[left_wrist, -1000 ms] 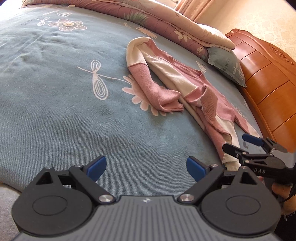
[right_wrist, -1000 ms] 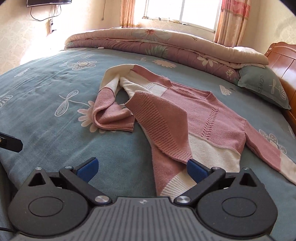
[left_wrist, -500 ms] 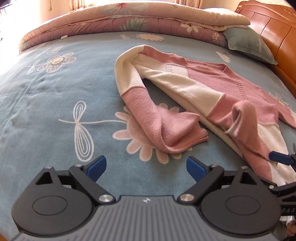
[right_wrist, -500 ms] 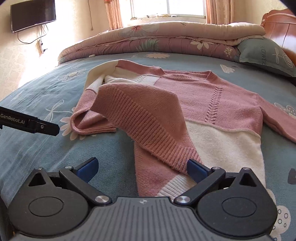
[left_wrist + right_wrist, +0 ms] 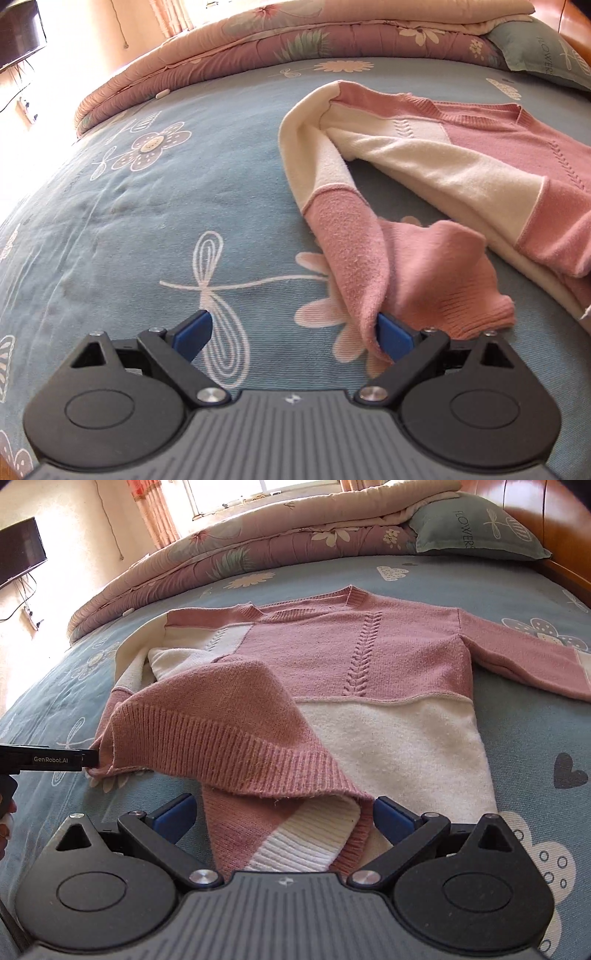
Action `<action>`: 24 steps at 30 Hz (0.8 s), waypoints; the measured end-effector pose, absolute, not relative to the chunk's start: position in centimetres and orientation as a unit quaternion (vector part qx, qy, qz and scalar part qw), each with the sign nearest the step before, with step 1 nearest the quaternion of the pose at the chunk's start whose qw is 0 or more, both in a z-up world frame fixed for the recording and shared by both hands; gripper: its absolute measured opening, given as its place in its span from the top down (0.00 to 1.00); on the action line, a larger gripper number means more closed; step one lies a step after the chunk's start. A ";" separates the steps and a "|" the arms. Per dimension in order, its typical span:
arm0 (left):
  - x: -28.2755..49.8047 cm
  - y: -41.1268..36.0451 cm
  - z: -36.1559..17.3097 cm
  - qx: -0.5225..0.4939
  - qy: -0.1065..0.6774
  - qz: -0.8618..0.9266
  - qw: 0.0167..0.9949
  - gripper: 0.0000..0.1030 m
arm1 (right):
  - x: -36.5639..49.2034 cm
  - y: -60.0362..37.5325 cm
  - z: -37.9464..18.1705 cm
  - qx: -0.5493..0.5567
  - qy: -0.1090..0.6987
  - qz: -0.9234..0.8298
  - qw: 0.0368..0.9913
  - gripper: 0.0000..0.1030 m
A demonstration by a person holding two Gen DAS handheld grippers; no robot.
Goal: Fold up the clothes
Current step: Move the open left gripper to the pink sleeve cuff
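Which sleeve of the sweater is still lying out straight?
The sleeve on the headboard side lies straight on the bedsheet. The other sleeve is doubled back, its cuff bunched at the left gripper.

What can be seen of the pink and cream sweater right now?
The sweater is a soft knit in pink and cream blocks, with a ribbed V-neck, a leaf-like stitch down the chest and ribbed hems. It lies front up on the blue floral bedsheet, unfolded. One sleeve stretches straight out; the other curls back toward its cuff, where the open left gripper touches it with one pad. A hem corner is flipped over the body, and the hem lies between the open right gripper fingers.
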State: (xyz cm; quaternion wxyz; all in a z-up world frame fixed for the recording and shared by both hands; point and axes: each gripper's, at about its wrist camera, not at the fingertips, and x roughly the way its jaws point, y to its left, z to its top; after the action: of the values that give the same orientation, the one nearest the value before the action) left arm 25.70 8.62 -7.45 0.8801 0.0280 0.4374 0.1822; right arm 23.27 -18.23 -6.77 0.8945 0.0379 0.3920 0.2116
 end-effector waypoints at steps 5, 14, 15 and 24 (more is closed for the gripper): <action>25.3 10.2 -7.9 -0.042 0.430 0.166 0.887 0.08 | 22.6 -17.6 -6.3 0.023 0.369 0.229 0.900 0.00; 27.7 8.0 -8.9 0.048 0.396 0.206 0.894 0.07 | 22.6 -17.0 -6.8 0.010 0.373 0.227 0.900 0.00; 27.9 7.9 -8.9 0.061 0.393 0.214 0.892 0.07 | 22.6 -16.9 -6.8 0.006 0.373 0.227 0.900 0.00; 26.9 12.4 -5.9 0.129 0.365 0.310 0.868 0.08 | 22.4 -17.2 -6.4 0.015 0.370 0.230 0.900 0.00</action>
State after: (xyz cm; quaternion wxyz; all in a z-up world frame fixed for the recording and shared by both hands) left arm 26.94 12.36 -5.93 0.8682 0.1288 0.3651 0.3103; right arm 22.43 -17.23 -6.39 0.9001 0.0151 0.3698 0.2299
